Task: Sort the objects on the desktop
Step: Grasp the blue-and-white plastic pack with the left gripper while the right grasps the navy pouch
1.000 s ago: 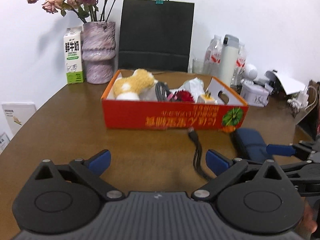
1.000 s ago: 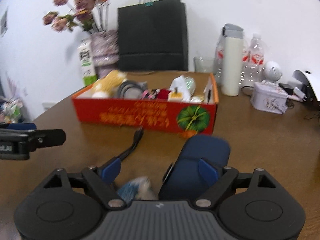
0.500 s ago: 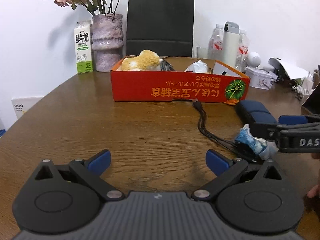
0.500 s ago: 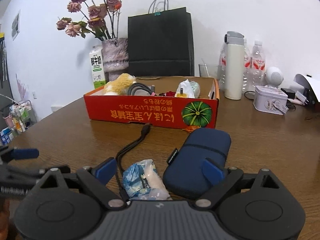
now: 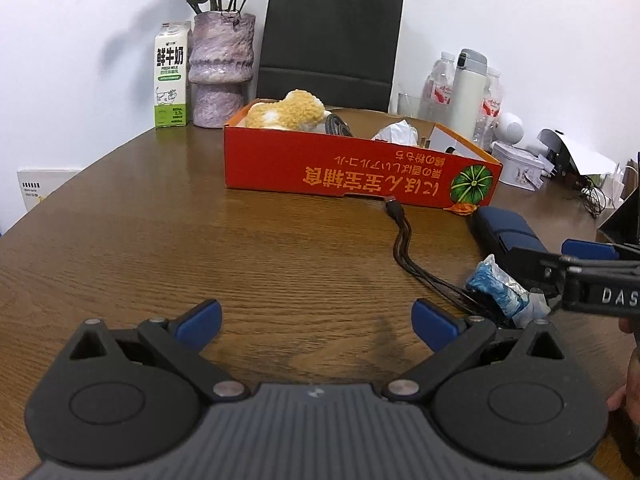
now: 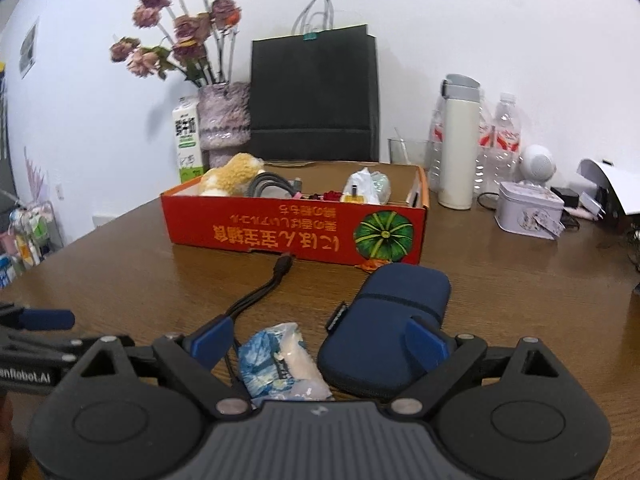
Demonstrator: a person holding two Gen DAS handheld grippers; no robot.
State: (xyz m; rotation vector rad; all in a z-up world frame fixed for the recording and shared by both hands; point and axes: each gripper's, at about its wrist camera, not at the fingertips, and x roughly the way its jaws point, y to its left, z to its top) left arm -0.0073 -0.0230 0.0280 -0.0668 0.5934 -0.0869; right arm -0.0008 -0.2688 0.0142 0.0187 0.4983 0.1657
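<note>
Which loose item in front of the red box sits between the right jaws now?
The crinkled blue-and-white plastic packet; the navy zip pouch and black cable lie beside it.

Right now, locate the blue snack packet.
The blue snack packet lies on the table, between the black cable and navy pouch, inside the open right gripper.

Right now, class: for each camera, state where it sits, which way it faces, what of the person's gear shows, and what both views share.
Left wrist: on the left hand-held gripper, open, low over the table, facing the orange box; the right gripper enters at right.
Right wrist: on the right hand-held gripper, open, straddling the blue snack packet and navy pouch.
Shared: box, black cable, packet, pouch.
</note>
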